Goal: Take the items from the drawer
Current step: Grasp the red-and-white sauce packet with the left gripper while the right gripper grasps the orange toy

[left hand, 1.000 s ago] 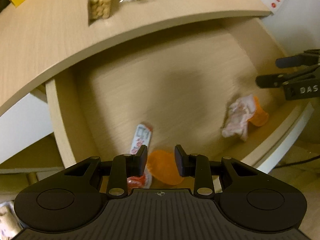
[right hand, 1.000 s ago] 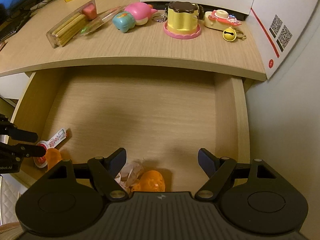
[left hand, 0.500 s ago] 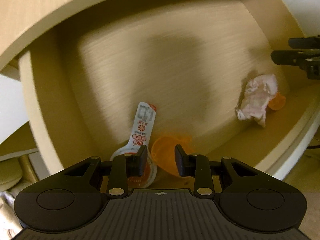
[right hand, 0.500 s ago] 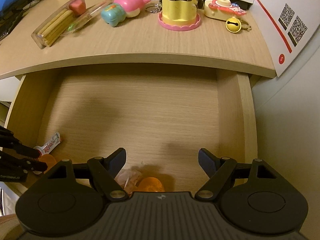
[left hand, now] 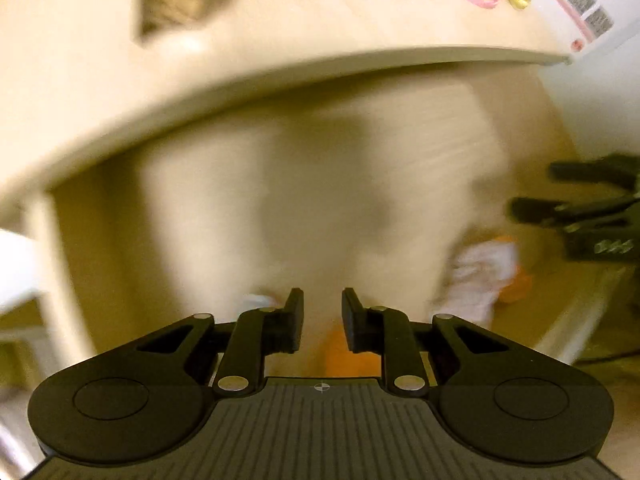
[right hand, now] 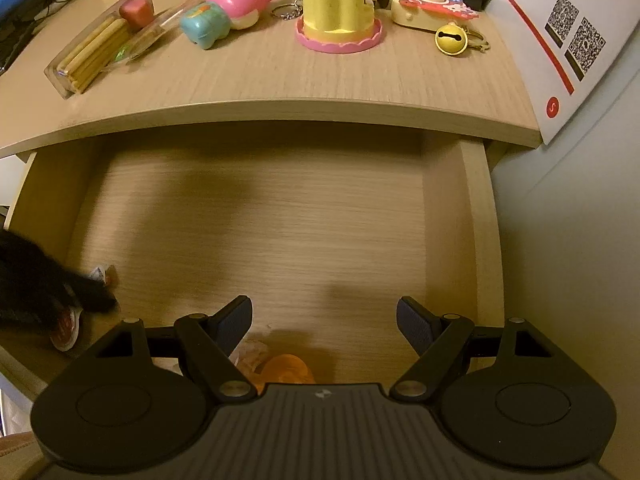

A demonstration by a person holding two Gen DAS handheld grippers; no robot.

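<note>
The open wooden drawer (right hand: 476, 240) holds a few small items. My left gripper (left hand: 322, 300) points down at the drawer's near left corner, and its jaws are closing. An orange jelly cup (left hand: 348, 354) lies low between them, apart from the left pad; the view is blurred. A white-and-red jelly packet (left hand: 258, 300) lies just left of the left finger. In the right wrist view the left gripper (right hand: 92, 296) is a dark blur over that packet (right hand: 66, 328). My right gripper (right hand: 324, 320) hangs open above a crumpled wrapper (right hand: 248, 352) and a second orange cup (right hand: 286, 368).
The desktop (right hand: 280, 76) above the drawer carries a pack of sticks (right hand: 92, 56), a teal toy (right hand: 204, 28), a pink toy (right hand: 240, 2), a yellow cake-shaped box (right hand: 338, 8), a toy camera (right hand: 424, 6) and a bell (right hand: 451, 38). A white box with QR codes (right hand: 568, 40) stands at the right.
The left gripper's jaws have narrowed around the orange cup, and its view has swung up with motion blur. In the right view it has reached further over the packet. The right gripper has barely moved.
</note>
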